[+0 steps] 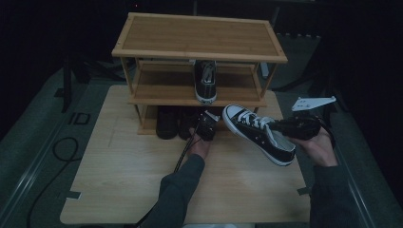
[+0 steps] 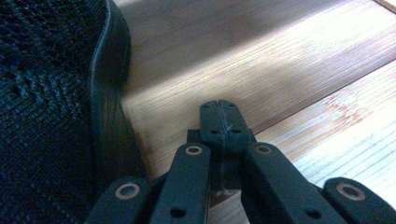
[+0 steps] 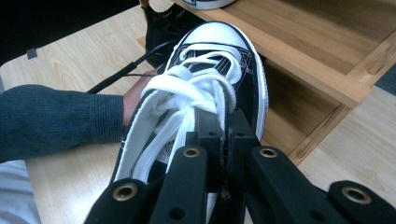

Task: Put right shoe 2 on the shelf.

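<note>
Right gripper (image 3: 223, 154) jaw tips buried in the sneaker (image 3: 201, 93) opening, so the exact bite point on its side wall is hidden; heel cut off by the bottom edge in the right gripper view. Black mesh shoe (image 2: 42, 116) in the left gripper view cropped left and top, only its sole edge and part of its upper readable. High view: dark shoes (image 1: 178, 122) on the bottom shelf are too murky to count; left gripper (image 1: 205, 127) jaws too small to read there
</note>
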